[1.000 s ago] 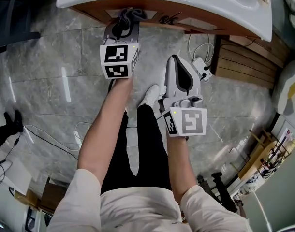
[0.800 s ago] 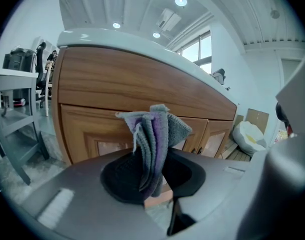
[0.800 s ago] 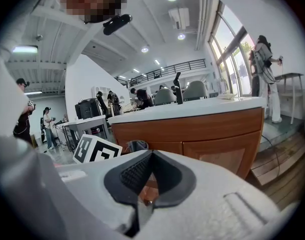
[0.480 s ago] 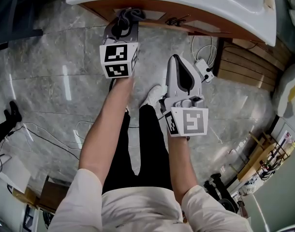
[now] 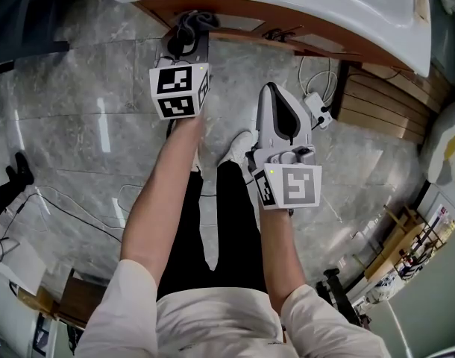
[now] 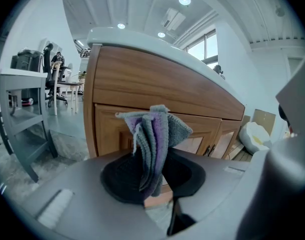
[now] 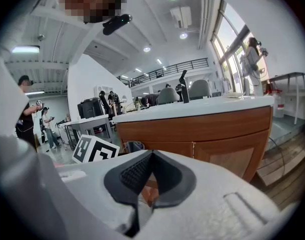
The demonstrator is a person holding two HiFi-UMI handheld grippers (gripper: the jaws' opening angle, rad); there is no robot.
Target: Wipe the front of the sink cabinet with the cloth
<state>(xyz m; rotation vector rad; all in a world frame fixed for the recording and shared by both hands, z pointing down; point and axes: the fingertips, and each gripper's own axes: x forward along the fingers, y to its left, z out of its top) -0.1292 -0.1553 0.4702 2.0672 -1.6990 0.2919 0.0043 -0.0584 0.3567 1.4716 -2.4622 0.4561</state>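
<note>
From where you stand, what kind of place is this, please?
Probably an open lab or test hall, not a home bathroom: a sink cabinet stands on a stone floor with loose cables, and desks with people stand behind.

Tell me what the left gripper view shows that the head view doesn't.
Only the left gripper view: the left gripper with its jaws closed on the bunched grey-purple cloth, the sink cabinet door panels and handles seen face on, a grey table to the left, and ceiling lights.
Only the head view: the person's arms and legs, the right gripper held back from the cabinet, the marble floor, and a white plug with its cable.
Both: the cloth close to the cabinet's wooden front, under the white countertop.
</note>
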